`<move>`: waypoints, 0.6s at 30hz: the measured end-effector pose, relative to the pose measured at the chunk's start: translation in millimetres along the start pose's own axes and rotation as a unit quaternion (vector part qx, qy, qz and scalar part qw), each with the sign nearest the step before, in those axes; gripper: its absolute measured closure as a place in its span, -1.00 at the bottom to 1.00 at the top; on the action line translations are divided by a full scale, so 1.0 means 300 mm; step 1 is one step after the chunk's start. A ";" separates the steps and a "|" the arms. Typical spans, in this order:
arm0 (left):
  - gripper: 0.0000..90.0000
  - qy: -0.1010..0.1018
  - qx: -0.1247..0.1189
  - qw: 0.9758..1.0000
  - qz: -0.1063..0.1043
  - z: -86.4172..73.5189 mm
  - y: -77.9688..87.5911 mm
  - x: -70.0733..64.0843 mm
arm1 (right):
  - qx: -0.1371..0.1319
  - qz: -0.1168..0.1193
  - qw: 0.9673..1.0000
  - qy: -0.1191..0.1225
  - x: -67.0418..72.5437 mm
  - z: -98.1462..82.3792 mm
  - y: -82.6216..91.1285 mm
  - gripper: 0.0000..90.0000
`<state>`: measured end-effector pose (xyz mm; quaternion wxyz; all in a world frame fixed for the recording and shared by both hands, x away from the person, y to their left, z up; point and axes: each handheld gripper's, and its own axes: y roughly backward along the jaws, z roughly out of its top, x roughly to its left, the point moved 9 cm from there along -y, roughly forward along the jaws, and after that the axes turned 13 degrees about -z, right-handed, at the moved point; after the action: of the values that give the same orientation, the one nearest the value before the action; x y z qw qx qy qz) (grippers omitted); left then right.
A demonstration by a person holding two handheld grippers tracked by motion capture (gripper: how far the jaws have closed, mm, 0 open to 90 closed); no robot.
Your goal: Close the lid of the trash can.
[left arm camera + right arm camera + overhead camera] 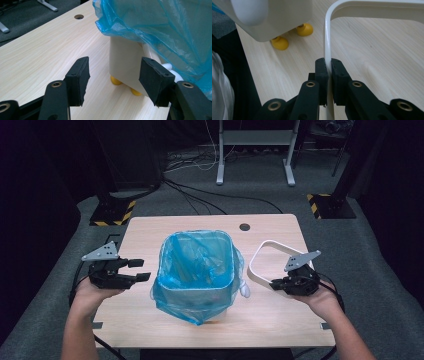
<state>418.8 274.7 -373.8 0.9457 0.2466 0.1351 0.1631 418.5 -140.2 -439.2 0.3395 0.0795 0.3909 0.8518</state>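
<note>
White ring [264, 262]: thin, hard, glossy plastic, a rounded-square hoop, pinched on its near edge by the right hand-held gripper [276, 282], jaws pressed together on the rim. Held right of the bin [220, 309], above the desk [145, 227], far side tilted, apparently meant to clamp the bag over the bin's mouth.

Risks, as judged from here:
- Could twist or slip out of so narrow a pinch, being smooth and gripped at one point only.
- Could snag the bag [197, 270] on the way down and drag it into the bin, or tear it; thin, crinkly, translucent blue film, loosely draped over the rim and hanging in folds.
- Could nudge the bin sideways, since it stands on small yellow feet [280, 43] and looks light; matte cream plastic, squarish, rounded corners.

Left hand-held gripper [142, 270]: jaws spread, nothing between them, aimed at the bin's side from just left of it. Well placed to steady the bin, not touching yet.

Desk: pale wood grain, smooth, round cable hole [244, 227] at the far edge.
</note>
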 end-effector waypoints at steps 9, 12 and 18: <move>-0.10 0.001 -0.001 1.000 0.001 -0.001 -0.001 0.001 | -0.005 0.003 1.000 0.016 0.019 0.058 0.051 0.87; -0.10 0.001 0.000 1.000 0.001 0.000 0.000 0.000 | -0.007 0.001 1.000 0.020 0.020 0.069 0.061 0.87; -0.10 0.002 -0.002 1.000 0.002 0.000 0.003 0.001 | -0.021 -0.001 1.000 0.022 0.016 0.108 0.105 0.87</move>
<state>418.9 275.6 -373.5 0.9456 0.2450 0.1358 0.1655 411.6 -131.9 -395.1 0.3337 0.0535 0.3804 0.8609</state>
